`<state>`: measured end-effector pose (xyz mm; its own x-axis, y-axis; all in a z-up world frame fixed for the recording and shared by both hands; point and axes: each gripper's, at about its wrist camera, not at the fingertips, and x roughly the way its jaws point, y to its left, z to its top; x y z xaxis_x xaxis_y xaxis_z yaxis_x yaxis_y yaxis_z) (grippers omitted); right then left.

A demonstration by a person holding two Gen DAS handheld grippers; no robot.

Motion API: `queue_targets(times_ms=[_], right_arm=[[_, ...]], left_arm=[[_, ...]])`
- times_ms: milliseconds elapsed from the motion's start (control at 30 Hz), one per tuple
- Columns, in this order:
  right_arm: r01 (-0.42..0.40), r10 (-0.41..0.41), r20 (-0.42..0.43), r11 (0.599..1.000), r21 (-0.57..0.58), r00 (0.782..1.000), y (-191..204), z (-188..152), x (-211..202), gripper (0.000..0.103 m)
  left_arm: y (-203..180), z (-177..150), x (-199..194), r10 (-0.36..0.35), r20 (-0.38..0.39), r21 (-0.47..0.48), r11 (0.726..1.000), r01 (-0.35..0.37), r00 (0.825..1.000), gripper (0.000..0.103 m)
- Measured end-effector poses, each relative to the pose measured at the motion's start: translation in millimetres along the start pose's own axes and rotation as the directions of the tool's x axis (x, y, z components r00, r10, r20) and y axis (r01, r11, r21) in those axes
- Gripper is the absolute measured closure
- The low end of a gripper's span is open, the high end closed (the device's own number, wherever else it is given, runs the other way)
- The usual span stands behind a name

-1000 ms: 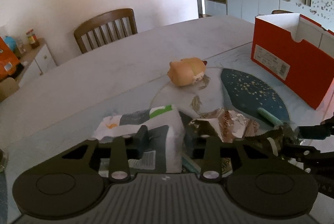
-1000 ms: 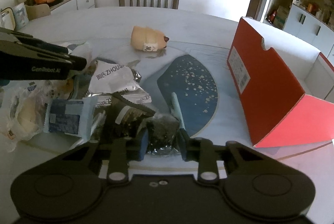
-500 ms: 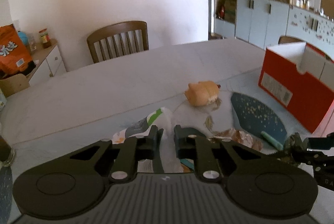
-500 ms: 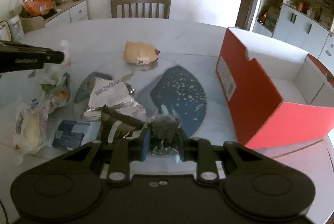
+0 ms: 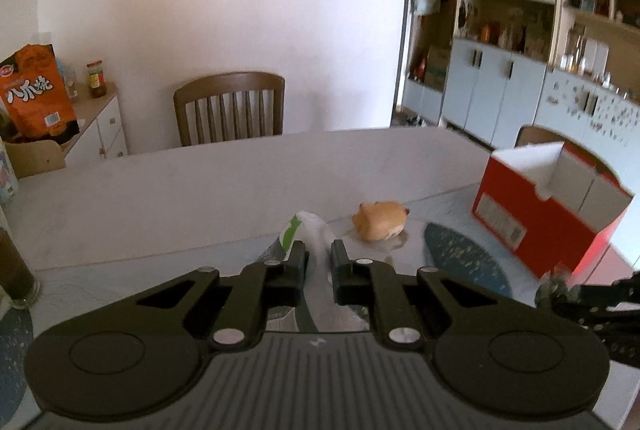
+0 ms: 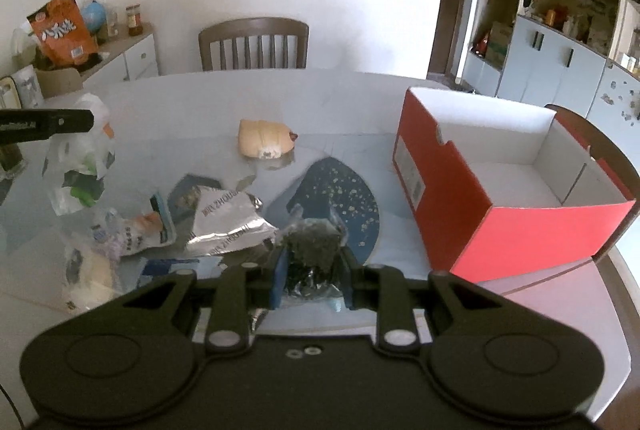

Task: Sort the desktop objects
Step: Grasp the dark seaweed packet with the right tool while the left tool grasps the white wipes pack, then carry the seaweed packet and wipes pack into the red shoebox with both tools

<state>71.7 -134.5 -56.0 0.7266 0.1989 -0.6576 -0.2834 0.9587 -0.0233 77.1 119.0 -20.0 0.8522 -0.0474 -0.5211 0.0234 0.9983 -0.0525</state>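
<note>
The left tool [image 5: 318, 262] is pinched tight on a thin white plastic bag with green and grey print [image 5: 310, 230]; in the right wrist view that bag [image 6: 78, 165] hangs from the tool's tip [image 6: 90, 119], clear of the pale round worktop [image 6: 340, 97]. The right tool [image 6: 312, 270] grips a crumpled dark, glittery wrapper [image 6: 312, 250] between its blue pads, its jaws narrow around the bundle, which appears to be lifted off the surface, though the angle makes that hard to confirm.

On the worktop lie a crinkled silver foil packet with printed letters [image 6: 224, 226], a clear wrapper with a bun inside [image 6: 90, 274] at the left edge, and a small tan plush toy [image 6: 266, 141] farther back. A dark blue speckled oval patch [image 6: 344, 201] sits under the glass. To the right stands an open red cardboard box with a white inside [image 6: 500, 197], which looks empty. A brown wooden chair [image 6: 254, 43] stands behind the worktop.
</note>
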Motion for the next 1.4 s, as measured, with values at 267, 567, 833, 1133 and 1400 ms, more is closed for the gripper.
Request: queue_targets(times_ms=[267, 567, 833, 1133, 1400], right_arm=[[0.001, -0.003, 0.036, 0.999, 0.032, 0.999, 3, 5, -29, 0.077], [0.000, -0.005, 0.072, 0.997, 0.072, 0.997, -3, 10, -58, 0.077], [-0.001, -0.008, 0.097, 0.996, 0.094, 0.995, -21, 16, -76, 0.077], [0.009, -0.019, 0.101, 0.995, 0.102, 0.995, -67, 25, -74, 0.077], [0.004, -0.014, 0.100, 0.995, 0.096, 0.995, -121, 39, -60, 0.077]], left_arm=[[13, 16, -28, -0.096, 0.030, -0.104, 0.990, 0.098, 0.995, 0.092], [-3, 32, -49, -0.203, 0.051, -0.103, 0.973, 0.207, 0.978, 0.092], [-43, 46, -50, -0.296, 0.057, -0.072, 0.951, 0.300, 0.953, 0.092], [-113, 65, -22, -0.375, 0.041, -0.017, 0.927, 0.375, 0.926, 0.092], [-184, 82, 8, -0.411, 0.018, 0.028, 0.911, 0.410, 0.911, 0.092]])
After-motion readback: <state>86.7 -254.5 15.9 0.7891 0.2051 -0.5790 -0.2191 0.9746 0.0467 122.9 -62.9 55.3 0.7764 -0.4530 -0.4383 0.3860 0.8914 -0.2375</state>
